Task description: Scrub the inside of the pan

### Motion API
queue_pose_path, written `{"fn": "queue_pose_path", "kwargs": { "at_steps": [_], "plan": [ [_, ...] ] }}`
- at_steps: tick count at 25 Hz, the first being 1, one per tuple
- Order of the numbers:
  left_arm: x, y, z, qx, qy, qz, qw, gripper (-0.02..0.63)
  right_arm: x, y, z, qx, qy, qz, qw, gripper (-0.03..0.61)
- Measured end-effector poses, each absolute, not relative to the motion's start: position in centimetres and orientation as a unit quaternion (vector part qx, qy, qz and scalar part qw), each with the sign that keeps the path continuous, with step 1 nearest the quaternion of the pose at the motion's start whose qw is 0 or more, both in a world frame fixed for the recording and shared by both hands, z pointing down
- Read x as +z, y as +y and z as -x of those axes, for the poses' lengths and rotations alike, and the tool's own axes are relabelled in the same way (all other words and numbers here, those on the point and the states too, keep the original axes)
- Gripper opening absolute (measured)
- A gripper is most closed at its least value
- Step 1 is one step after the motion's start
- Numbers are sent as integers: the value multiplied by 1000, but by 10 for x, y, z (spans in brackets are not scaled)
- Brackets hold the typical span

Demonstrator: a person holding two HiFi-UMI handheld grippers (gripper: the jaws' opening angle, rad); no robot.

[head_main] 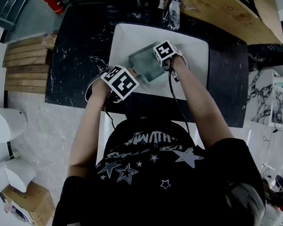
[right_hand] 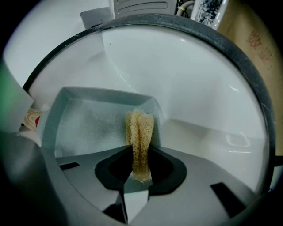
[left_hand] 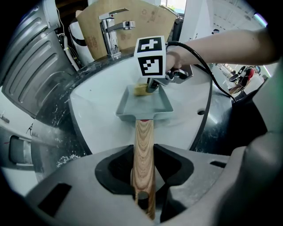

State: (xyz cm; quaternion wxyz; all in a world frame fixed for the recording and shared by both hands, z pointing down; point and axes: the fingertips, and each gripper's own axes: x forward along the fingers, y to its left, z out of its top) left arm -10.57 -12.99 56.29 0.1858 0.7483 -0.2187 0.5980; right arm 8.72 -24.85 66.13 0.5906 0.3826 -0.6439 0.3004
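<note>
A square grey-green pan [head_main: 145,66] [left_hand: 144,104] [right_hand: 88,126] with a wooden handle [left_hand: 143,154] is held over the white sink [head_main: 195,52]. My left gripper [head_main: 124,82] [left_hand: 143,194] is shut on the wooden handle, the pan pointing away from it. My right gripper [head_main: 168,54] [right_hand: 140,172] is shut on a yellow loofah scrubber [right_hand: 140,139] [left_hand: 141,89], folded between the jaws. The scrubber's tip rests against the pan's inner floor near the right wall. The pan's inside looks wet and speckled.
A chrome faucet [left_hand: 112,31] stands at the sink's far rim. The white sink basin [right_hand: 199,79] sits in a dark marble counter [head_main: 74,61]. A cardboard box [head_main: 226,8] lies behind the sink, bottles [head_main: 172,10] beside it. Wooden slats [head_main: 25,65] lie left of the counter.
</note>
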Motion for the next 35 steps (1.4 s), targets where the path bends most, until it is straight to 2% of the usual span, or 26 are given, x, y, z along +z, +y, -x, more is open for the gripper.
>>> {"fn": "queue_pose_path", "kwargs": {
  "at_steps": [9,35],
  "plan": [
    [564,-130,105,600,-217,-747,186,144,658,-236,-77,337,-654,-362,573,80],
    [566,-129,106,605,-218,-746,175,144,627,-184,9,333,-729,-250,544,84]
  ]
}}
